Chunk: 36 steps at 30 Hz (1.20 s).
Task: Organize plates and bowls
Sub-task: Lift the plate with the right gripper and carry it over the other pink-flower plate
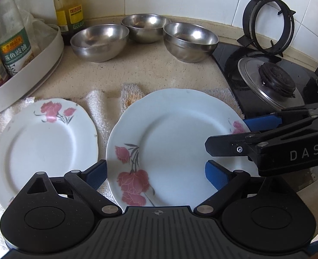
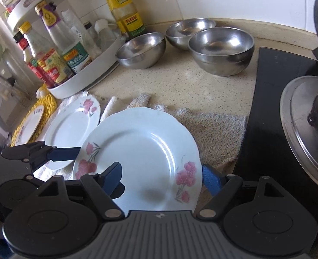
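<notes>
A: Left wrist view first. The left hand-held gripper (image 1: 155, 173) has its blue pads spread wide, one on each side of the large flowered plate (image 1: 176, 142), gripping nothing. The plate lies on a towel (image 1: 98, 108) on the worktop (image 1: 146, 71), with a smaller flowered plate (image 1: 44, 146) just beside it on the left. Three steel bowls (image 1: 146, 36) stand in a cluster near the back wall, well apart from the plates.

B: And the other tool coming in from the right?

A: That is the right hand-held gripper (image 1: 243, 133), its fingers above and below the large plate's right rim. Whether it is pinching the rim I cannot tell from here.

B: Right wrist view, then. The right hand-held gripper (image 2: 161, 176) shows pads apart with the large flowered plate (image 2: 141, 153) between them, one over the face, one past the edge. The rim looks raised off the towel (image 2: 215, 138), though the pads do not look pressed together. A third small plate (image 2: 29, 125) sits on a yellow mat (image 2: 49, 105) at far left.

A: The risks?

B: Glazed china on a thin rim hold may slip and chip against the smaller flowered plate (image 2: 70, 133). The towel could drag along too.
</notes>
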Motion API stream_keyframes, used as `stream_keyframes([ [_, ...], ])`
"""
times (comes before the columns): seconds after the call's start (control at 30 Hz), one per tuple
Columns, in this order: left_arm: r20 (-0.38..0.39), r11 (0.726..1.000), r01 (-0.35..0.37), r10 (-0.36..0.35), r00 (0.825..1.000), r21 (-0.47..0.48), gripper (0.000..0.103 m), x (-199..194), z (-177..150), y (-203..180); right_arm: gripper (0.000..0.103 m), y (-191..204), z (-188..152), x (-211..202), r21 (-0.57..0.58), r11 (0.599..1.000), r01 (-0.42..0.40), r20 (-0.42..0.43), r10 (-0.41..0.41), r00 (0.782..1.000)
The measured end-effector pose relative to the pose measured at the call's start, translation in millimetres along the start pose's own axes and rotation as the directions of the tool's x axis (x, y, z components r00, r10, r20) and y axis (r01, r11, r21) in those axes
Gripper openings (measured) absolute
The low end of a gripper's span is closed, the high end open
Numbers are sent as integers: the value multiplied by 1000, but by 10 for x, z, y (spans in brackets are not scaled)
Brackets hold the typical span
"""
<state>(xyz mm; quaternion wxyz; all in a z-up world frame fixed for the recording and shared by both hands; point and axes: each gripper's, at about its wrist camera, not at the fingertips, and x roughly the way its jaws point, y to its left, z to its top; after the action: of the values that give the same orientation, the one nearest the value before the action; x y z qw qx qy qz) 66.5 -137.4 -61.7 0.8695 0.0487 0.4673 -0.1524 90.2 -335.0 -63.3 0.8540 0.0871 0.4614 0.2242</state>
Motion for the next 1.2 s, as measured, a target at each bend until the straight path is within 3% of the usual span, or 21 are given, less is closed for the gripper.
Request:
stream_keyframes([
  [0.3, 25, 999, 32, -32, 999, 18, 98, -87, 42, 75, 82, 130, 41, -81, 26, 999, 37, 34, -38, 999],
  [0.4, 74, 989, 134, -138, 988, 58, 92, -224, 60, 58, 82, 235, 97, -117, 7, 1000, 0, 71, 0, 998],
  [0.43, 97, 987, 125, -134, 986, 98, 95, -275, 65, -4, 82, 288, 130, -113, -6, 1000, -8, 69, 8, 998],
  [0.53, 130, 987, -6, -15, 991, 160, 98, -312, 55, -68, 82, 342, 209, -15, -14, 998, 66, 45, -65, 997],
  [0.63, 97, 997, 41, -47, 994, 58, 99, -349, 3, 284, 81, 202, 152, 69, 34, 996, 81, 14, -81, 997],
  [0.8, -56, 989, 117, -122, 991, -89, 99, -201, -187, 663, 81, 134, 18, 175, 44, 998, 54, -33, -52, 998],
  [1.0, -30, 981, 188, -190, 981, -58, 98, -231, -173, 511, 81, 111, 84, 208, 5, 999, 32, -43, -32, 999],
  [1.13, -107, 966, 240, -250, 962, -95, 98, -65, -218, 450, 82, 60, 64, 218, -6, 1000, -6, -46, 6, 999],
  [1.2, -98, 968, 228, -238, 966, -105, 99, -29, -220, 424, 83, 38, 58, 220, -8, 1000, -26, -43, 26, 999],
])
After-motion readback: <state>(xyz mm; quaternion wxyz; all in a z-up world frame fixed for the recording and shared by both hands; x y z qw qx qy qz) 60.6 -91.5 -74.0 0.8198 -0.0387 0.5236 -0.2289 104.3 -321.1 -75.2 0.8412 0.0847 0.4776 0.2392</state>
